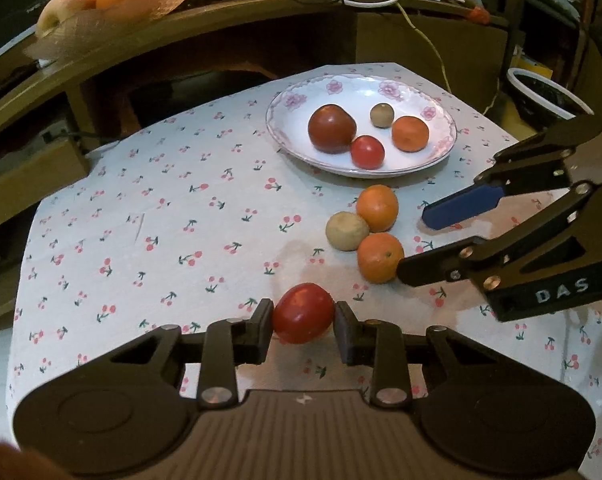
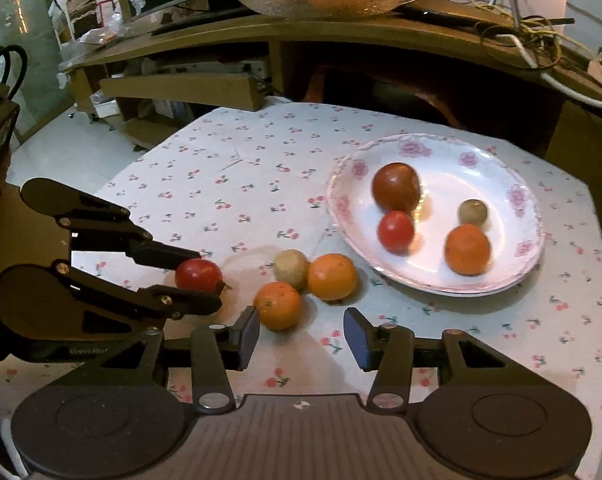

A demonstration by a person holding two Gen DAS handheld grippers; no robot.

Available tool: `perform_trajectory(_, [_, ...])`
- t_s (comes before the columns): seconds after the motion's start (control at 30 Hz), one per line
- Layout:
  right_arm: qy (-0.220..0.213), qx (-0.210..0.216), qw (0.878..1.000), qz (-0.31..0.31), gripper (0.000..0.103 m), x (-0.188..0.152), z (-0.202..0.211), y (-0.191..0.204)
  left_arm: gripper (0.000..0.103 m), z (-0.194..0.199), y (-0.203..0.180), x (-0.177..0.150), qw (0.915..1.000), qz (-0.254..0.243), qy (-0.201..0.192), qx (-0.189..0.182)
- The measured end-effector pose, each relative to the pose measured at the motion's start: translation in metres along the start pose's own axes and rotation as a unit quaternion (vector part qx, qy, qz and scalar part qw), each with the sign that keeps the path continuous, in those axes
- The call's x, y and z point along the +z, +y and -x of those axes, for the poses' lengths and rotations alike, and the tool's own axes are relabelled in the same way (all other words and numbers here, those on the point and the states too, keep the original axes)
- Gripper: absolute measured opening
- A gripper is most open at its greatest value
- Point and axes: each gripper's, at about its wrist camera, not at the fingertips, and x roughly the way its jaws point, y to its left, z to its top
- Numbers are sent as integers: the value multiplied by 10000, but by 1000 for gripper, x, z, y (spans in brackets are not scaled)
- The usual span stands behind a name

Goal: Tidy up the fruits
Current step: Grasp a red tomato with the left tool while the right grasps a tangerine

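The left gripper (image 1: 303,316) holds a red tomato (image 1: 303,313) in its jaws, low over the desk (image 1: 141,208). The right gripper (image 2: 301,336) has wide, empty jaws near the nearest orange (image 2: 278,305). Next, the tomato probably goes to the plate (image 1: 301,152).

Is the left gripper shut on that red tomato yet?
Yes, shut on it: the left gripper has a finger pressed against each side of the red tomato; the right wrist view shows the same.
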Motion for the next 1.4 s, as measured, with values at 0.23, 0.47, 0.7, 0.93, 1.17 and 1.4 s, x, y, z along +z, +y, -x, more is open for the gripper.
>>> perform_trajectory(0.23, [159,140,9997,-74,48,3,-18,7,38,-4,6,-7,9999,50,96,-24])
perform_trajectory(0.47, [166,160,9996,-130,46,7,-33,14,40,-6,9,-8,9999,91,99,-46])
perform_trajectory(0.7, [203,-130,9997,-77,31,2,-27,13,35,-4,4,-10,9999,87,58,-86])
perform_trajectory(0.93, [262,-402,9985,-264,30,-21,-3,8,35,7,-18,-10,9989,-28,-24,-461])
perform_trajectory(1.17, [305,-762,9956,-444,30,-48,24,10,35,3,-54,-9,9967,-441,39,-674])
perform_trajectory(1.4, [305,-828,9953,-391,33,-63,31,10,45,1,-57,-9,9968,-561,40,-562])
